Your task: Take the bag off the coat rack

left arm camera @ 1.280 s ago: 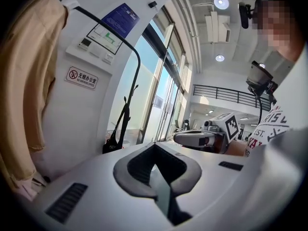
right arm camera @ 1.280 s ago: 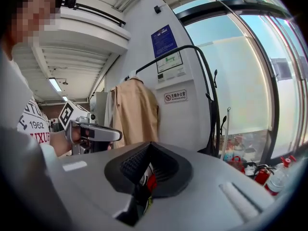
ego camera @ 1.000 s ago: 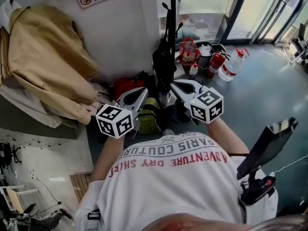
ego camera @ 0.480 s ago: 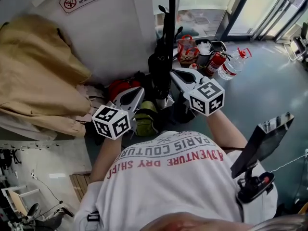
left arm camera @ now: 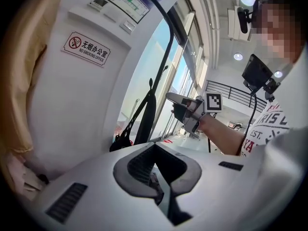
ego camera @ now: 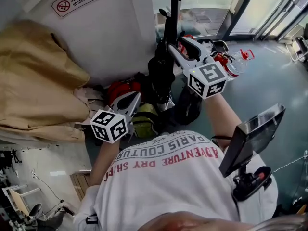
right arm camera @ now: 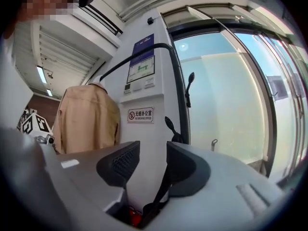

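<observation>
White wall (ego camera: 120,32) behind the black metal coat rack (ego camera: 173,6); black fabric bag (ego camera: 161,73) hangs against it. Right gripper (ego camera: 177,43), jaws opening, frames the strap (right arm camera: 162,189) untouched and might clamp the rack instead. Left gripper (ego camera: 134,96), below the rack's hooks: closed, empty.

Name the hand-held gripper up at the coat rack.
The right hand-held gripper, jaws opening, bag strap showing in their gap; the left hand-held gripper sits lower, shut.

Soft black bag (ego camera: 161,76): matt woven cloth w/ webbing strap. Thin black coat-rack pole (ego camera: 172,11): smooth semi-gloss metal. Tan coat (ego camera: 38,81): soft matt cloth. Blue-grey floor (ego camera: 274,85): glossy.
</observation>
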Motion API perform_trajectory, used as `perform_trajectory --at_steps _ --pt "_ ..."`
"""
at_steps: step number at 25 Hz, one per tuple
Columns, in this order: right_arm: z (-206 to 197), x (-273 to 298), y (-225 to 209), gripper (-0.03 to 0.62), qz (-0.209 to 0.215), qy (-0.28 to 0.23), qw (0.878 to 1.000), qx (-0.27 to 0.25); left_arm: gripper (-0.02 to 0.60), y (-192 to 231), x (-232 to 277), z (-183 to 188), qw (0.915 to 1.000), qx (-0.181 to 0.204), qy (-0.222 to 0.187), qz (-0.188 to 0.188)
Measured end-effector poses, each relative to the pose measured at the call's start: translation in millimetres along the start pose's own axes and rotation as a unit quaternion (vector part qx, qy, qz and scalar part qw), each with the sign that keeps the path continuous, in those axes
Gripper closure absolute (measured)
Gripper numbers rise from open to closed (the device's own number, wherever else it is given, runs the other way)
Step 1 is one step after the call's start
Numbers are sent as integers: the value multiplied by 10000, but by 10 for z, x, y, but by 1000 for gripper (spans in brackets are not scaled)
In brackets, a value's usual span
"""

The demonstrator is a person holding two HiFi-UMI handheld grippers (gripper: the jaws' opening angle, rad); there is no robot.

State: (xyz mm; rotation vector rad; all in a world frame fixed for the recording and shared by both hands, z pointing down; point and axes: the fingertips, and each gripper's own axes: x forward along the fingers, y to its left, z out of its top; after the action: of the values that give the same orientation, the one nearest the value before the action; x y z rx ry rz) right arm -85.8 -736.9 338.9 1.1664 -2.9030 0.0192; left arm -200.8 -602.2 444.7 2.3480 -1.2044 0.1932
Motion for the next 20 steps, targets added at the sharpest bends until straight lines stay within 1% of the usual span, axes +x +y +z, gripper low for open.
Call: perform_trajectory --at_steps 3,7,12,14,15,17,18,20 --pt "-130 221 -193 417 -178 177 9996 141 580 100 38 -12 9999 -94 14 36" --pt "-408 455 -408 407 -556 534 9969 145 580 218 83 -37 9998 -166 45 78" --pt "-713 665 -486 407 -433 928 9939 416 580 321 191 -2 9996 -204 22 171" --pt "-796 709 -507 410 -452 1067 9920 494 580 338 206 22 9996 -190 8 200" --pt "-815 719 -511 431 -475 1086 9916 526 580 343 205 39 9996 -176 -5 212" --pt "-811 717 -515 551 -528 1041 9915 567 580 344 203 89 9997 -130 -57 213" --pt "-802 714 -508 580 -537 1010 9917 586 580 343 205 114 9997 -107 -89 206" --pt "-792 710 -488 582 -539 978 9919 603 580 344 206 134 9997 -89 -122 196"
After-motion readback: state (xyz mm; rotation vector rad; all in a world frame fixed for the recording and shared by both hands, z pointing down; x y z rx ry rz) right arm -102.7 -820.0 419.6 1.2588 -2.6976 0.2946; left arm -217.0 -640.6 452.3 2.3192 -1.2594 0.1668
